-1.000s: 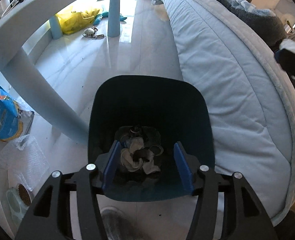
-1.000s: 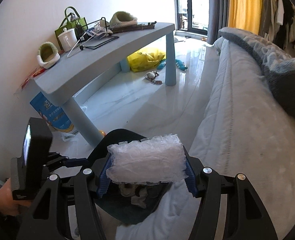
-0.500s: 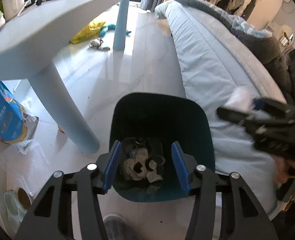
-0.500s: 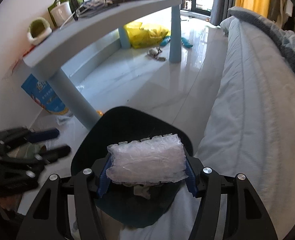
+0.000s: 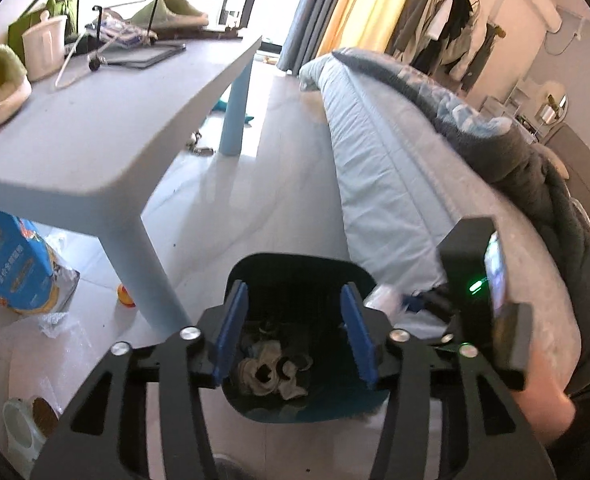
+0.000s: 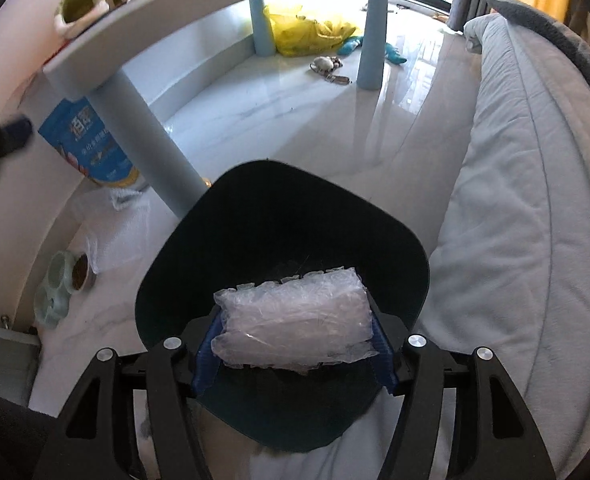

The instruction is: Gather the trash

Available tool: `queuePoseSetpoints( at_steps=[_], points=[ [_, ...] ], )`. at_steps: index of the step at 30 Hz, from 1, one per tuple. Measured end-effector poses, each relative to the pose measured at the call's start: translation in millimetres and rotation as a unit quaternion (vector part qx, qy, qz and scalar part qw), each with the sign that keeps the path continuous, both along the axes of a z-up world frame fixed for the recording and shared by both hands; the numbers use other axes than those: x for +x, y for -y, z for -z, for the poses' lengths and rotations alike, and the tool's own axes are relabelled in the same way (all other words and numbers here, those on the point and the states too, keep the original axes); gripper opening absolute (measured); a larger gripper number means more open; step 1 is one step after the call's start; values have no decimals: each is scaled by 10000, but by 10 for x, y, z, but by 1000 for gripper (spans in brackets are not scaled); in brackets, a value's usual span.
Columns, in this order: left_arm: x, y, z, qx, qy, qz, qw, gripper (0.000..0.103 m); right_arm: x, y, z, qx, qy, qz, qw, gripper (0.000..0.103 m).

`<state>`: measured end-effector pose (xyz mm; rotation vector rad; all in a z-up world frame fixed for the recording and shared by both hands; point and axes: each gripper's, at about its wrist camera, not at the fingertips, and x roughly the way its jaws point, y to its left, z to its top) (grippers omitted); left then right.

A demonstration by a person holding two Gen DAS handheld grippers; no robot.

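A dark blue trash bin (image 5: 295, 260) stands on the floor between the table leg and the bed, with crumpled grey trash (image 5: 269, 374) at its bottom. My left gripper (image 5: 293, 288) hovers above the bin; its jaws are opening and nothing is between them. My right gripper (image 6: 293, 334) is low over the bin (image 6: 275, 220) mouth. A wad of clear bubble wrap (image 6: 295, 316) spans its blue pads and touches both, while these jaws are opening. In the left wrist view the right gripper (image 5: 411, 302) and the hand (image 5: 543, 400) holding it come in from the right.
A light blue table (image 5: 95, 140) with cluttered items stands left, its leg (image 6: 151, 148) beside the bin. The bed (image 6: 515, 200) borders the bin on the right. On the floor lie a blue bag (image 6: 91, 144), a pet bowl (image 6: 63, 284), a plastic sheet (image 6: 115, 236) and a yellow bag (image 6: 311, 32).
The left gripper rose and tipped up, so the tabletop now shows. The right gripper sank with the bubble wrap to just over the bin mouth, and its pads spread slightly.
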<state>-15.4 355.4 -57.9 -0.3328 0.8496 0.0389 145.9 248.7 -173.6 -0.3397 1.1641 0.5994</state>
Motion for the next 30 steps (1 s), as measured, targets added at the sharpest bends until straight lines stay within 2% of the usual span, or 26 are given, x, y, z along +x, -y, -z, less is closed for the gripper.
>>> queuePoseSetpoints(
  at_steps=[4,10,15,19,24,30],
  points=[
    [-32,-8,-127,19,210,-26,9998,57,2,14,-18,46,-51,36,10000,79],
    [-120,75,-472,204,552,-46,9983,67,-86,75,-216,238,77,7,9997,81],
    [-210,234,-856,273,1029,-93,9943,78,-217,260,-578,469,508,38,9976,83],
    [-271,417,-1075,405,1283,-99,9909,94,-295,523,-835,614,867,176,9942,85],
    [-379,702,-1151,872,1382,-103,9865,95,-415,941,-1144,665,1406,407,9870,85],
    [-520,997,-1132,1405,1413,-220,9797,98,-652,1609,-1556,737,2093,898,9709,93]
  ],
)
